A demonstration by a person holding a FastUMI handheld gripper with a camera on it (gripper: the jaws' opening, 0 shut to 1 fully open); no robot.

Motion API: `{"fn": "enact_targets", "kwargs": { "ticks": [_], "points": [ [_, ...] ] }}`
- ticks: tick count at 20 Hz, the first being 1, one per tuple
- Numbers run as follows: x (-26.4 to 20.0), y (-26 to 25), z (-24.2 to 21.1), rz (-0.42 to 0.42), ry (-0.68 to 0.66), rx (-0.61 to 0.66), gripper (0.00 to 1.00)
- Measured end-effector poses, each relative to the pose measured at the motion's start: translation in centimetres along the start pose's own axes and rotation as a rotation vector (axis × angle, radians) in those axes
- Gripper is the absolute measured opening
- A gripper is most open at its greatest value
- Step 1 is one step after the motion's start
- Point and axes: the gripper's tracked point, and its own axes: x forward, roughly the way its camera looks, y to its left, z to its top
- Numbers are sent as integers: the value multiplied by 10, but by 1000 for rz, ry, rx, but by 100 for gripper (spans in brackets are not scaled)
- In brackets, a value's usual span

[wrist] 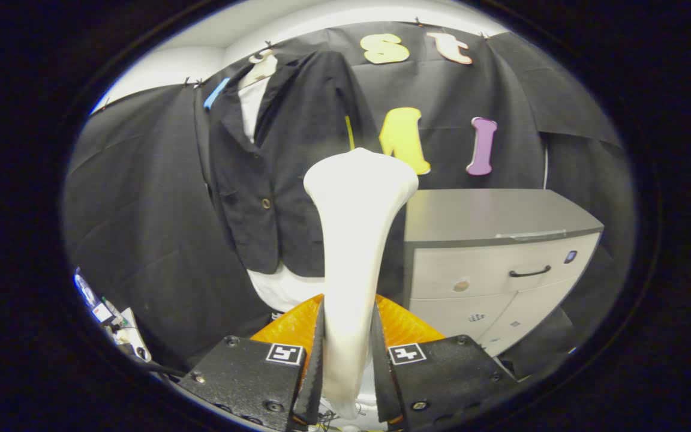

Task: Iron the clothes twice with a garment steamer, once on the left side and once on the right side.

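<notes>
My claw [348,360] pinches one white, flared garment steamer [354,240] before one dark, single-buttoned jacket [273,180]; one cabinet [495,252] right.

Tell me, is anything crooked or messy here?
Nothing stands out. The gripper is shut on the white garment steamer, which points up at the dark jacket. The jacket hangs straight over a white shirt, with one button done up. The grey cabinet beside it has its drawers closed.

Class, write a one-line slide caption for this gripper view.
Tongs shut on the white garment steamer, its head raised before the dark jacket hanging beside a grey drawer cabinet.
</notes>
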Motion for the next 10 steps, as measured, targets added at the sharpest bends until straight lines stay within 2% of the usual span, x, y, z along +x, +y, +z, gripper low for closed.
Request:
{"fn": "enact_targets", "kwargs": {
  "ticks": [5,10],
  "points": [
    [-36,-81,2,-54,-28,19,38],
    [-71,-153,-16,-103,-36,17,38]
  ]
}}
